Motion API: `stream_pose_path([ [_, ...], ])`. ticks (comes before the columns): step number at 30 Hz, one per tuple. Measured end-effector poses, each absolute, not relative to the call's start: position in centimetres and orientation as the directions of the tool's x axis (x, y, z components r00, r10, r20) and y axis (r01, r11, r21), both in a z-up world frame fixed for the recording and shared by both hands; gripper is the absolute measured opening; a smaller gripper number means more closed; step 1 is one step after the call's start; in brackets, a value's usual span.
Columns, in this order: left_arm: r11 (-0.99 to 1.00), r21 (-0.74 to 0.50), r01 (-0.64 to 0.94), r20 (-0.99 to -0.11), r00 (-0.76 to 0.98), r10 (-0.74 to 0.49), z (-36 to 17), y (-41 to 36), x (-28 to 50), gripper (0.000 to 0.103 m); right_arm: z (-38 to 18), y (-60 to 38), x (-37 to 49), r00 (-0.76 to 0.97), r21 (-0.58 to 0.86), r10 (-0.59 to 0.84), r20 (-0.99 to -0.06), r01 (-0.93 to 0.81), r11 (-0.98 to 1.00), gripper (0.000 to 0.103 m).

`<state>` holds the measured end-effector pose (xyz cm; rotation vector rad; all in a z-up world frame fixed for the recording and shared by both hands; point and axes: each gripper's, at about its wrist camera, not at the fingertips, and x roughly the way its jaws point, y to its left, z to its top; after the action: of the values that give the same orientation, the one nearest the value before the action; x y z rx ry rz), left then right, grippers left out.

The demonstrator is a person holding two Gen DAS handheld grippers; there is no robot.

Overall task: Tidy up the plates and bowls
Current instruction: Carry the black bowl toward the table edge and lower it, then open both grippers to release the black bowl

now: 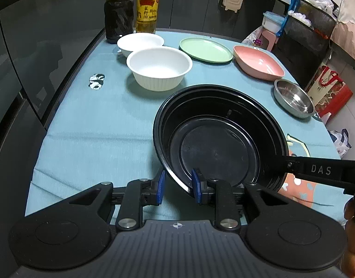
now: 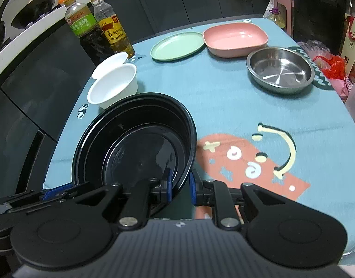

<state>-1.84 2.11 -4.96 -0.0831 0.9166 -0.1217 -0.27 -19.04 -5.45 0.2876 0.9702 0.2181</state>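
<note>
Left gripper [image 1: 178,183] pinches the near rim of the black bowl [image 1: 220,143]; right gripper [image 2: 180,185] likewise clamps its rim [image 2: 133,143], jaws barely apart.

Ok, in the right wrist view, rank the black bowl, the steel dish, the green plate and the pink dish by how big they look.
1. black bowl, largest, though nearest the camera
2. steel dish
3. pink dish and green plate look alike, too close to rank
</note>
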Motion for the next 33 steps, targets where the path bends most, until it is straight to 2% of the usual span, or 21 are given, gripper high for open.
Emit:
stream_pose_path([
  [5,0.988,-0.142,0.06,-0.791,0.593,-0.15,-5.2,2.6,-2.1,0.022,-5.8,-19.2,-0.3,0.524,0.361,0.335,-0.783,-0.057,0.931,0.004],
  [6,0.987,-0.149,0.06,-0.791,0.591,-0.155,-5.2,2.8,-2.1,0.024,-5.8,-19.3,-0.3,0.52,0.371,0.346,-0.781,-0.059,0.927,0.008],
  [9,0.984,-0.166,0.059,-0.785,0.596,-0.168,-5.1,3.2,-2.2,0.025,-5.6,-19.5,-0.4,0.524,0.387,0.358,-0.773,-0.058,0.92,0.029],
  [10,0.984,-0.168,0.056,-0.781,0.602,-0.168,-5.1,3.4,-2.3,0.026,-5.5,-19.5,-0.5,0.532,0.384,0.352,-0.77,-0.055,0.922,0.031],
  [24,0.98,-0.191,-0.044,-0.744,0.658,-0.116,-3.9,5.9,-1.4,0.032,-4.7,-20.6,0.5,0.572,0.367,0.316,-0.757,-0.029,0.93,0.032],
  [33,0.984,-0.165,-0.064,-0.736,0.672,-0.08,-3.9,6.6,1.4,0.032,-4.4,-20.8,2.9,0.585,0.35,0.294,-0.756,-0.019,0.937,0.032],
])
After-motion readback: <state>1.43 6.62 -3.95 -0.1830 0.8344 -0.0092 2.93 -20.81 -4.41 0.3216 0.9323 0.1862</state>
